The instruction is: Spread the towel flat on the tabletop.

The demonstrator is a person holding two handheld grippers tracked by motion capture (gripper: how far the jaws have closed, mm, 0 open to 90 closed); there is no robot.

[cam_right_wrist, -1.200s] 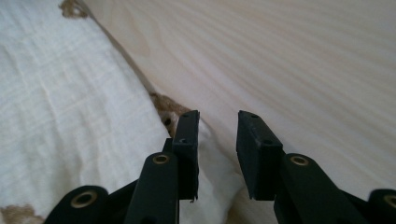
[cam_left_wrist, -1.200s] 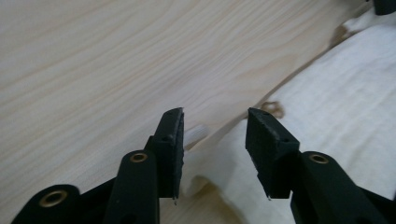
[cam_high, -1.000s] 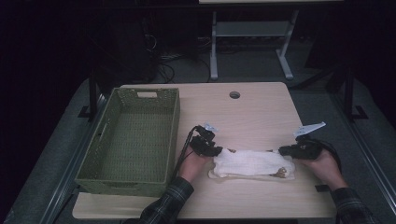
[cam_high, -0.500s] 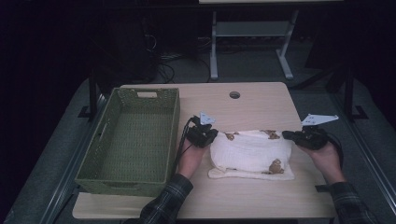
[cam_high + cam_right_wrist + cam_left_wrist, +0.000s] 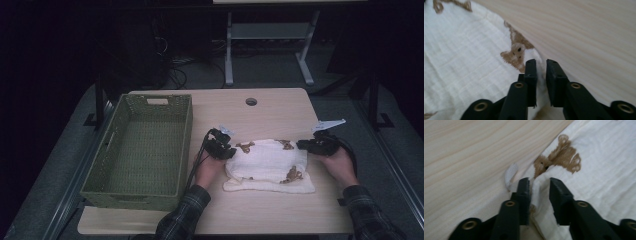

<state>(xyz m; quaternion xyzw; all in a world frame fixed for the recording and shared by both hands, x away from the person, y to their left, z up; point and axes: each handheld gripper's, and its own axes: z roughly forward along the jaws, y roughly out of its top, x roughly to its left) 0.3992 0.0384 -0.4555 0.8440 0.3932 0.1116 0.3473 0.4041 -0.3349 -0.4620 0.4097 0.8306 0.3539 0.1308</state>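
Observation:
A white cloth (image 5: 267,162) printed with brown bears lies folded on the pale wooden table (image 5: 225,105). My left gripper (image 5: 227,151) sits at its far left corner. In the left gripper view the jaws (image 5: 540,181) have just been opening, and a fold of the cloth (image 5: 604,170) stands loose between them. My right gripper (image 5: 301,145) is at the far right corner. Its jaws (image 5: 541,62) have also just been opening and stand a narrow gap apart over the edge of the cloth (image 5: 461,57), not pressing on it.
A green woven basket (image 5: 186,142), with nothing in it, stands on the left of the table, close to my left hand. A round cable hole (image 5: 251,101) sits in the tabletop near the far edge. Bare wood lies beyond the cloth.
Both grippers moved away from the person, carrying the cloth's near edge over onto its far part. The narrow strip became a wider folded pad, and both pairs of jaws have parted.

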